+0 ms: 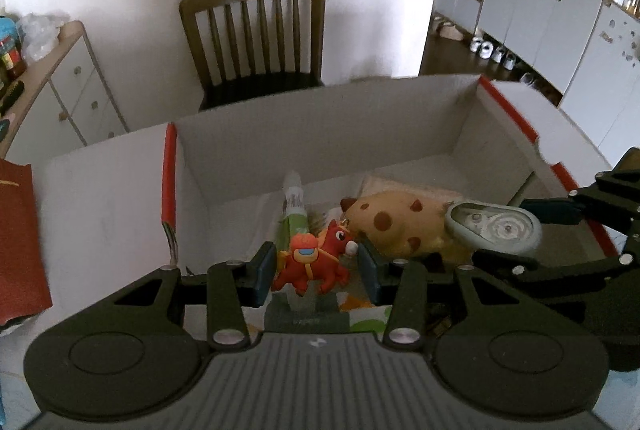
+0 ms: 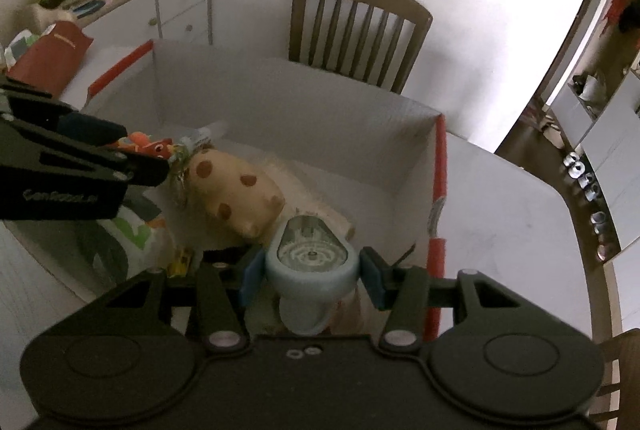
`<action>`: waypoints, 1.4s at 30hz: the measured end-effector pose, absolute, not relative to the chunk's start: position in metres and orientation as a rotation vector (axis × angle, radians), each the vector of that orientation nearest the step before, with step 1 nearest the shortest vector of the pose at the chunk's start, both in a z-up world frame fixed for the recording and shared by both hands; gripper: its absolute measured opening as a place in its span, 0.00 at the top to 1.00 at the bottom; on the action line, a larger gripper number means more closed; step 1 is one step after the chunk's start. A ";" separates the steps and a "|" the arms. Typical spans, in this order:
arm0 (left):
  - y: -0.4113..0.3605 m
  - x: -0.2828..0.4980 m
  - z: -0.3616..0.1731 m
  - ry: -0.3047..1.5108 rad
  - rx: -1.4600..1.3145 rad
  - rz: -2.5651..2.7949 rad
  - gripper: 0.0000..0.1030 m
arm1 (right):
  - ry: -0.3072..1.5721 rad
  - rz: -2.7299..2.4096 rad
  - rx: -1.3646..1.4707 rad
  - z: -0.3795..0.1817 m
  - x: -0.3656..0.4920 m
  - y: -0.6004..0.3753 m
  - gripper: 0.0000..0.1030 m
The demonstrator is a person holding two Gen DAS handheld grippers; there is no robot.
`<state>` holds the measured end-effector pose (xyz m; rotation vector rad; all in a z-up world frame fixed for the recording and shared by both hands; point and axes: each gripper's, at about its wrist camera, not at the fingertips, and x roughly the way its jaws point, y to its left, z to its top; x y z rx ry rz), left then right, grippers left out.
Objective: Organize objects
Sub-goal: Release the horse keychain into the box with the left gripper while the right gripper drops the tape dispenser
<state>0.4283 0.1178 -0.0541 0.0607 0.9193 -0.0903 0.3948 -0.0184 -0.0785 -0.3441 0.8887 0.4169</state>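
Left gripper [image 1: 316,272] clamps red toy [image 1: 310,262] | right gripper [image 2: 310,272] clamps tape dispenser [image 2: 310,256], underside hidden

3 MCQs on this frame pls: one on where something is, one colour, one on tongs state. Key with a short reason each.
1. Where does the spotted plush toy lie?
A. on the chair seat
B. inside the cardboard box
C. on the dresser top

2. What colour is the toy horse in the left tongs?
A. red-orange
B. blue
C. white

3. What state are the right tongs in?
A. wide open, holding nothing
C. out of view
B. shut on the correction tape dispenser

Key:
1 B: the plush toy rests on the floor of the cardboard box, between its white walls.
2 A: the horse's body is red-orange, with a small blue saddle patch.
3 B: both blue pads press the sides of the correction tape dispenser, held above the box.
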 end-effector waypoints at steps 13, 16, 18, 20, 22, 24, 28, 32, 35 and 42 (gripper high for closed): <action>0.115 0.428 -0.070 0.974 0.069 -0.113 0.46 | 0.893 0.446 -0.309 -0.077 0.392 -0.026 0.38; 0.110 0.424 -0.067 0.960 0.067 -0.122 0.34 | 0.888 0.447 -0.306 -0.074 0.391 -0.027 0.38; 0.108 0.420 -0.065 0.949 0.064 -0.125 0.31 | 0.879 0.450 -0.306 -0.072 0.388 -0.028 0.38; 0.108 0.418 -0.063 0.943 0.055 -0.131 0.31 | 0.872 0.454 -0.302 -0.069 0.386 -0.030 0.37; 0.109 0.414 -0.060 0.931 0.044 -0.132 0.31 | 0.863 0.460 -0.296 -0.066 0.383 -0.032 0.35; 0.111 0.409 -0.056 0.913 0.032 -0.135 0.31 | 0.849 0.473 -0.288 -0.061 0.379 -0.035 0.33; 0.113 0.398 -0.046 0.877 0.010 -0.151 0.31 | 0.814 0.498 -0.277 -0.050 0.373 -0.041 0.31; 0.114 0.382 -0.033 0.830 -0.009 -0.167 0.31 | 0.784 0.513 -0.246 -0.038 0.366 -0.050 0.29; 0.114 0.369 -0.023 0.792 -0.019 -0.177 0.31 | 0.762 0.522 -0.226 -0.031 0.359 -0.057 0.28; 0.113 0.340 -0.010 0.749 -0.054 -0.199 0.31 | 0.718 0.532 -0.191 -0.016 0.344 -0.070 0.27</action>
